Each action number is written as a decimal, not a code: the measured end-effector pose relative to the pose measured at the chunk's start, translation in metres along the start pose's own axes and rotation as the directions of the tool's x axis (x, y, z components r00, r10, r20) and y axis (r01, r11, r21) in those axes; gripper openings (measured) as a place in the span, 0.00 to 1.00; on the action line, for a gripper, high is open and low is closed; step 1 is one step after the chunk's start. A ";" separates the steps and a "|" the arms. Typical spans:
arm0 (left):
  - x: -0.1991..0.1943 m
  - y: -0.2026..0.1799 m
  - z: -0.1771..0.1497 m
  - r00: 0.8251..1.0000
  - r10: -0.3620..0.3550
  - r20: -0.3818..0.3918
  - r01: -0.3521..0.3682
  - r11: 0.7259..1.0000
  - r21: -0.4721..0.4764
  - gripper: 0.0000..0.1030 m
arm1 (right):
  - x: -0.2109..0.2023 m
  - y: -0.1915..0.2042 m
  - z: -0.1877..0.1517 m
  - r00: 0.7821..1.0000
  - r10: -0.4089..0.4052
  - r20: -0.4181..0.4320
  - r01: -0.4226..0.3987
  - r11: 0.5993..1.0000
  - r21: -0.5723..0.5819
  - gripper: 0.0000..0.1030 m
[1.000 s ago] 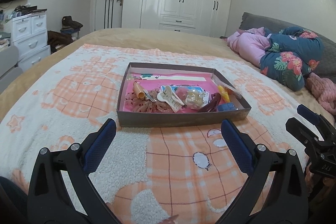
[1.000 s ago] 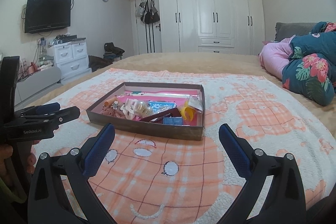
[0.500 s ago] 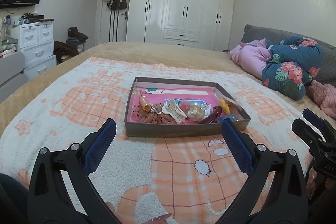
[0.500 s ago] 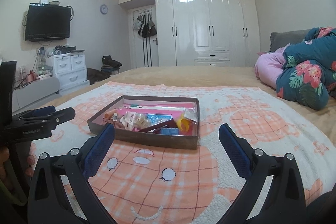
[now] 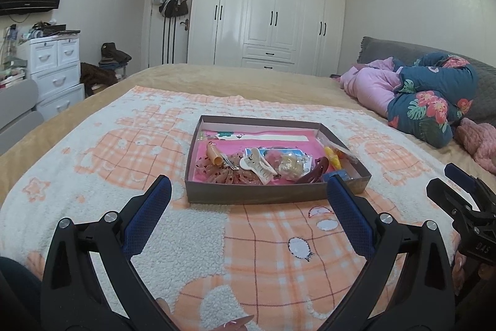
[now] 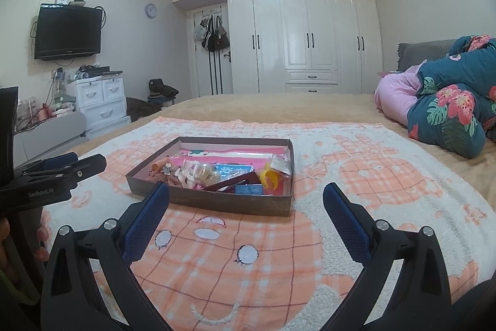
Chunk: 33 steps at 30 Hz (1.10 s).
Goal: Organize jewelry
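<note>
A: Where did the tray sit, and how did the grippers stand?
B: On the blanket, ahead of both. The left gripper and right gripper gaped wide, holding nothing.
A: What differed between views?
B: The left view alone showed the white hair claw left of the yellow item; the right view alone showed the television.

orange-checked blanket, pink-lined box
</note>
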<state>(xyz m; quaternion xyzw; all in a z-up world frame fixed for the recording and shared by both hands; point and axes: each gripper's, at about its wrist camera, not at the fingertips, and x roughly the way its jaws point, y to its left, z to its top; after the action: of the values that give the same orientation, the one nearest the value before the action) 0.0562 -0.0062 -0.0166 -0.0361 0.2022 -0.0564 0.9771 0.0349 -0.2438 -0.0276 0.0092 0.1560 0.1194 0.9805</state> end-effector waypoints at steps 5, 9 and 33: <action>0.000 0.001 0.001 1.000 0.005 0.000 -0.005 1.000 0.000 0.89 | 0.001 0.001 -0.001 1.000 0.004 -0.002 -0.004 1.000 0.001 0.94; 0.000 0.001 0.001 1.000 0.006 -0.003 -0.006 1.000 0.001 0.89 | 0.001 0.001 -0.001 1.000 0.005 -0.002 -0.005 1.000 0.001 0.94; 0.000 0.002 0.001 1.000 0.008 -0.002 -0.008 1.000 0.000 0.89 | 0.001 0.000 -0.001 1.000 0.004 0.000 -0.004 1.000 0.001 0.94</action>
<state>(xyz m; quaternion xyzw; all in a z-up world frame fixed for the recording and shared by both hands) 0.0567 -0.0045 -0.0155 -0.0351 0.2033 -0.0526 0.9771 0.0355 -0.2435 -0.0287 0.0097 0.1561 0.1211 0.9802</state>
